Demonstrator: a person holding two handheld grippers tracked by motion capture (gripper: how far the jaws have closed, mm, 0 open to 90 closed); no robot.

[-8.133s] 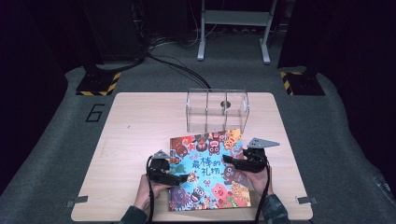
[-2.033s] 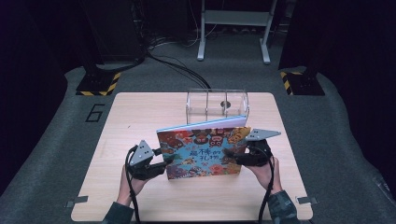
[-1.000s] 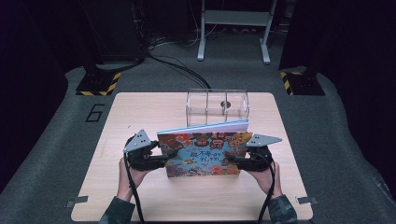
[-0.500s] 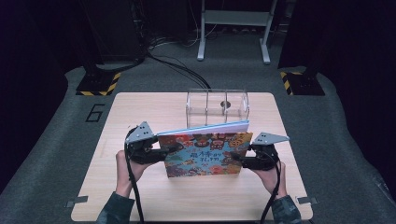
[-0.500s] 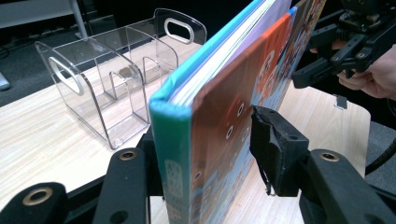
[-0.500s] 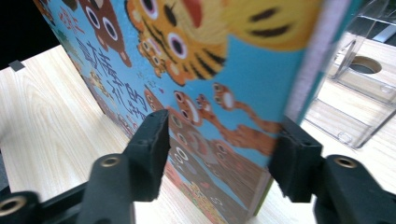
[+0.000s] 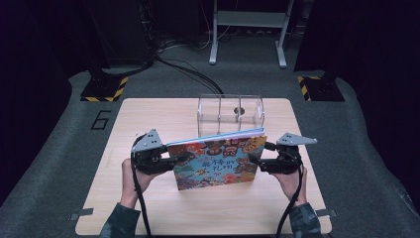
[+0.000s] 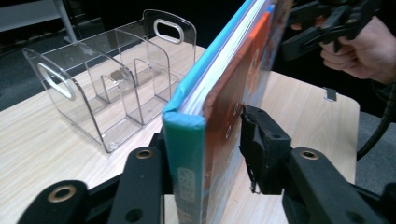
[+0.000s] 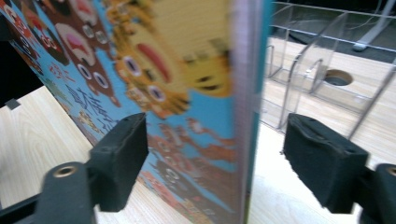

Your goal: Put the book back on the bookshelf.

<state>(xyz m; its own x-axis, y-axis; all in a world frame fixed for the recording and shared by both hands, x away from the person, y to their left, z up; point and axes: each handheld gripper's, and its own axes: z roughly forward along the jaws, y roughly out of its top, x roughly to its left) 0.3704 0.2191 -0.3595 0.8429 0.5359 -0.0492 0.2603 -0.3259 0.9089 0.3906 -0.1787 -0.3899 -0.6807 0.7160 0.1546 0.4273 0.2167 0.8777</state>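
The left gripper [image 8: 205, 186] pinched the book [image 7: 215, 161] at its spine, its jaws just closing; the right gripper [image 9: 233, 158] had just opened, pads apart from the book's edge.

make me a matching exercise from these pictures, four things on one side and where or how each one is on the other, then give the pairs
Things:
1. picture book
2. clear organiser
3. left gripper
4. right gripper

Places or states:
A. jaws stand apart on either side of the book's edge, pads off it
B. stands on its edge on the table, cover towards the person
C. jaws close in on the spine end of the book
D. sits empty on the table behind the book

Pairs: 1-B, 2-D, 3-C, 4-A
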